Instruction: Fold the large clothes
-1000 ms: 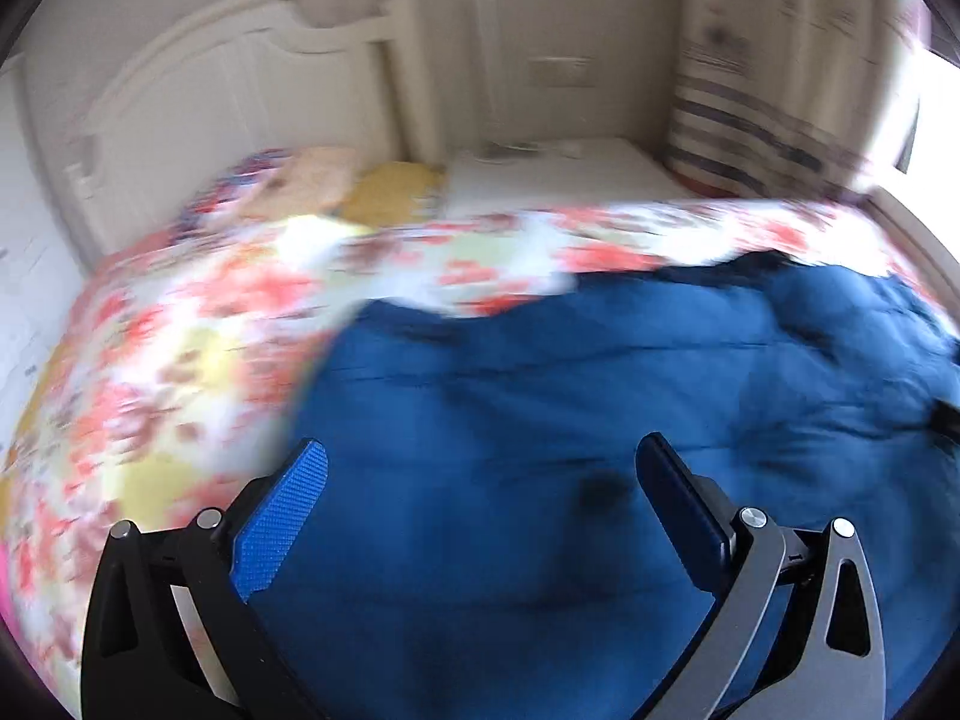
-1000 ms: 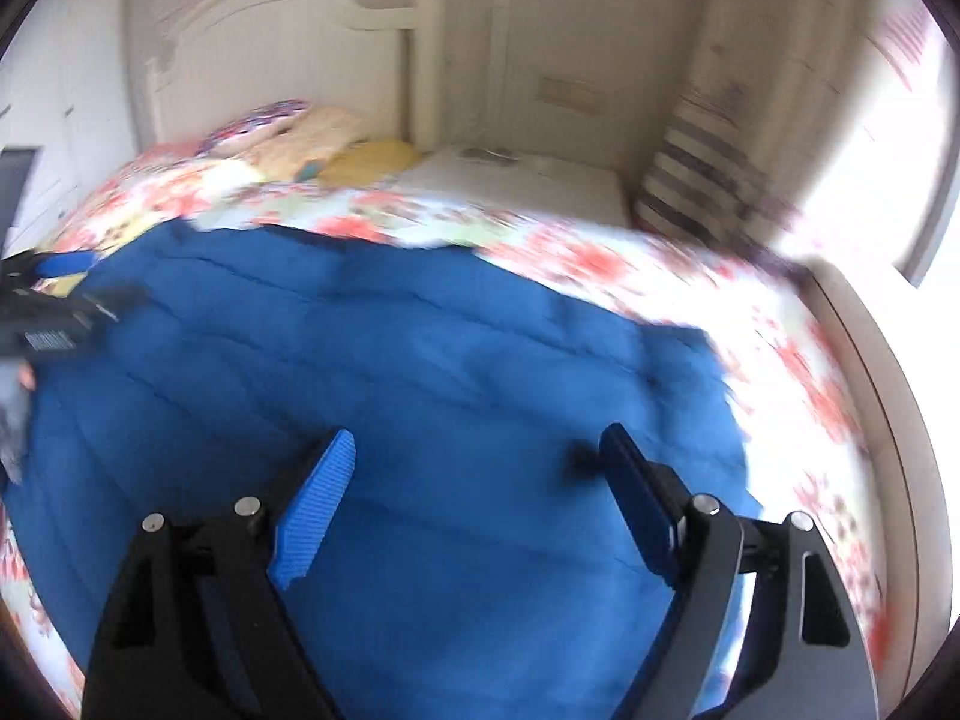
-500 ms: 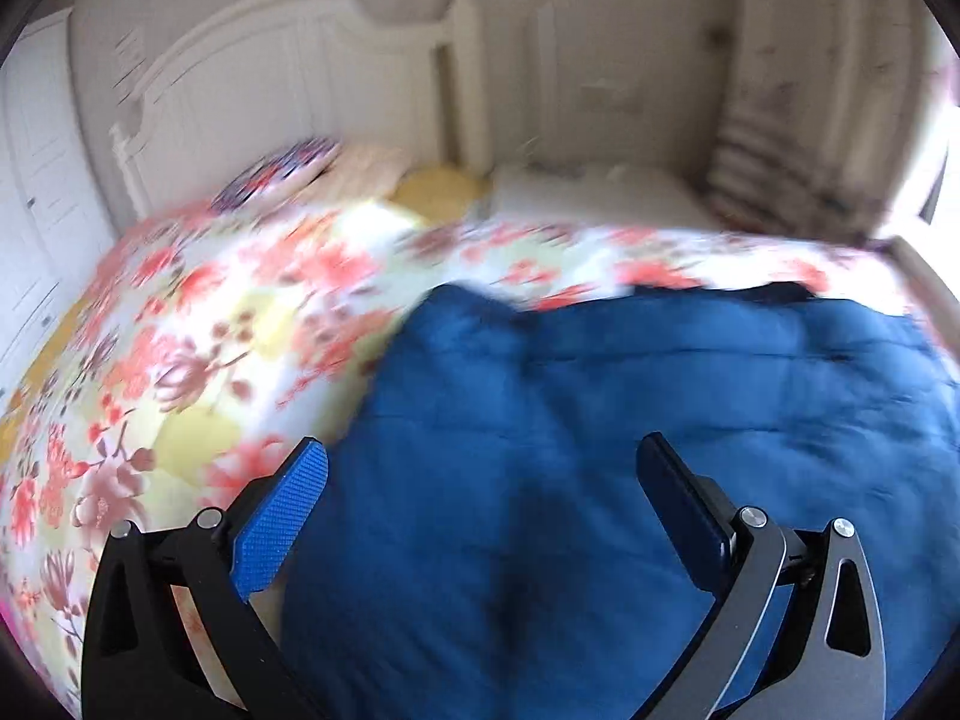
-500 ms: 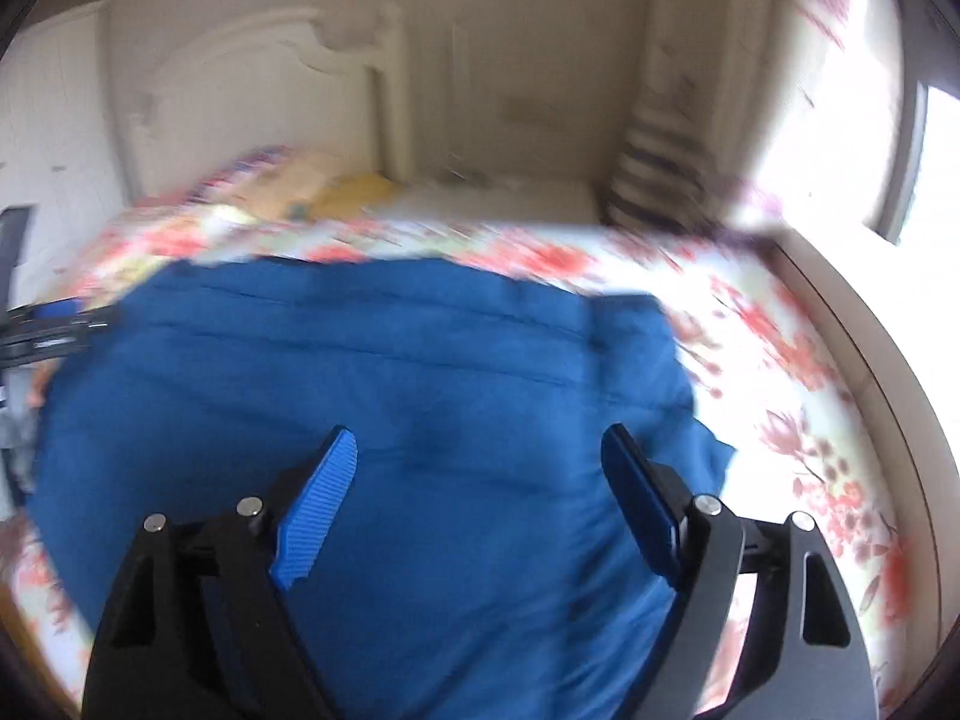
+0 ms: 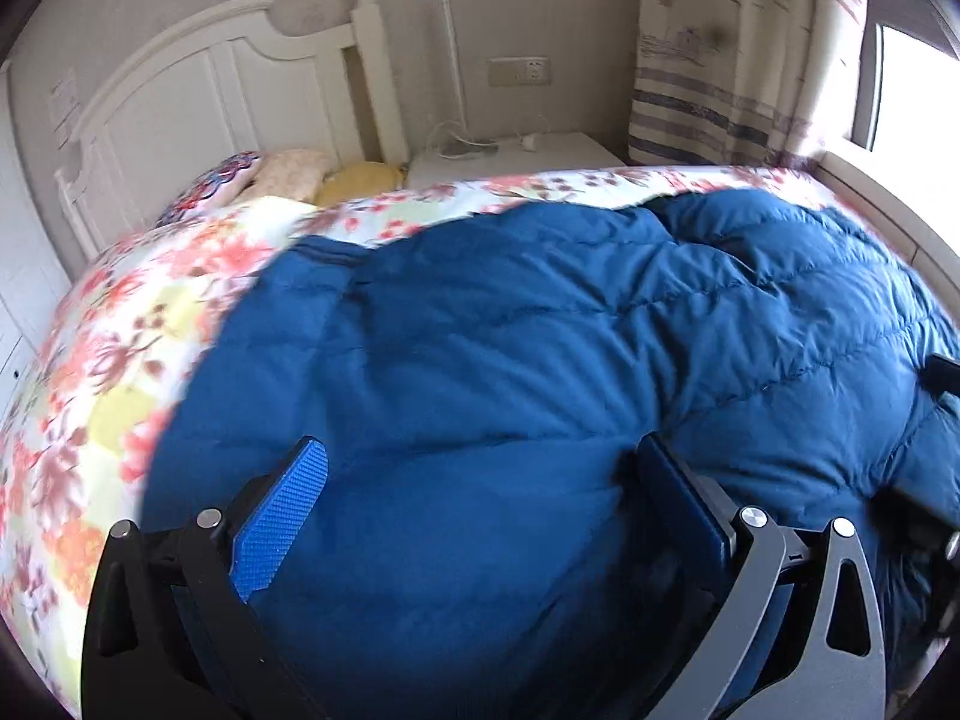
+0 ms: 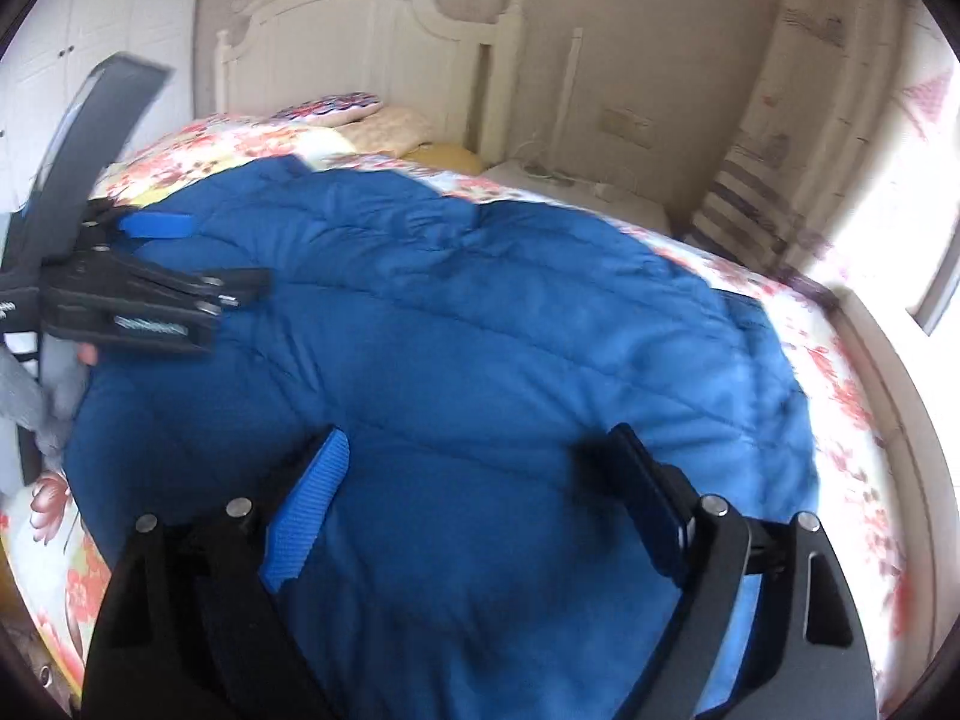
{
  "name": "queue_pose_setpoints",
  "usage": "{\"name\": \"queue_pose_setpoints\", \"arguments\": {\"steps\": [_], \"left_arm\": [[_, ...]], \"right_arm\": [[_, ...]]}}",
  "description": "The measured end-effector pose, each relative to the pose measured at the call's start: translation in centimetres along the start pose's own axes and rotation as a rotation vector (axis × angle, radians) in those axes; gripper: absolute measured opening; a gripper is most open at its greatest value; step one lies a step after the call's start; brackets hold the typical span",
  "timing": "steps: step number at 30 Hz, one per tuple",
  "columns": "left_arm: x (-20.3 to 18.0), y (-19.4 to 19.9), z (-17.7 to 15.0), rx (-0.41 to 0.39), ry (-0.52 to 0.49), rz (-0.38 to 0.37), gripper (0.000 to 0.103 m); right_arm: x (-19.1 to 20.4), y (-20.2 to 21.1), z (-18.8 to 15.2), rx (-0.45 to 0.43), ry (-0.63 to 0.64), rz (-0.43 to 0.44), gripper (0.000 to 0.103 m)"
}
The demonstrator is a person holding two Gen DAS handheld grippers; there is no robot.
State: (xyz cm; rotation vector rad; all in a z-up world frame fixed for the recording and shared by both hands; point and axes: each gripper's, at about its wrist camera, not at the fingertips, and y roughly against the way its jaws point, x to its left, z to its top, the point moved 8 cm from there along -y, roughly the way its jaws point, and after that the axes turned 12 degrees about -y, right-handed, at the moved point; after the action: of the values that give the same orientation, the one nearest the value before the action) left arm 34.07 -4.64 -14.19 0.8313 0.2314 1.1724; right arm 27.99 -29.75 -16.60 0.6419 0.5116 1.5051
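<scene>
A large blue quilted down coat (image 5: 510, 360) lies spread over a floral bedspread (image 5: 120, 324); it also fills the right wrist view (image 6: 480, 330). My left gripper (image 5: 480, 468) is open and empty just above the coat's near part. It shows from the side in the right wrist view (image 6: 180, 258), at the coat's left edge. My right gripper (image 6: 480, 456) is open and empty above the coat's near middle. A dark part of it shows at the right edge of the left wrist view (image 5: 942, 378).
A white headboard (image 5: 198, 90) and pillows (image 5: 282, 174) stand at the bed's far end. A white nightstand (image 5: 510, 156) with cables is beside it. A striped curtain (image 5: 720, 90) and a window sill (image 5: 888, 198) run along the right. White wardrobe doors (image 6: 120, 30) are at left.
Both grippers have moved in closer over the coat and turned somewhat. The left gripper now shows larger in the right wrist view. Both stay open and empty.
</scene>
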Motion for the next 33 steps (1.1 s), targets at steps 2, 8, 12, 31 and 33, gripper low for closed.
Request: {"name": "queue_pose_setpoints", "arguments": {"steps": [2, 8, 12, 31, 33], "left_arm": [[2.4, 1.1, -0.8, -0.022, 0.042, 0.026, 0.099], [7.4, 0.2, -4.6, 0.007, 0.148, 0.010, 0.099], [6.7, -0.3, -4.6, 0.042, 0.090, 0.064, 0.099], [6.8, 0.0, -4.7, 0.034, 0.109, 0.047, 0.099], [6.8, 0.0, -4.8, 0.033, 0.110, 0.047, 0.099]], "right_arm": [[-2.2, 1.4, -0.4, -0.019, -0.044, -0.036, 0.086], [-10.2, 2.1, -3.7, 0.026, -0.266, -0.031, 0.094], [-10.3, 1.8, -3.8, 0.043, -0.279, -0.044, 0.095], [-3.0, 4.1, -4.4, 0.000, -0.099, -0.040, 0.090], [-5.4, 4.7, -4.7, 0.007, -0.173, -0.040, 0.090]]}}
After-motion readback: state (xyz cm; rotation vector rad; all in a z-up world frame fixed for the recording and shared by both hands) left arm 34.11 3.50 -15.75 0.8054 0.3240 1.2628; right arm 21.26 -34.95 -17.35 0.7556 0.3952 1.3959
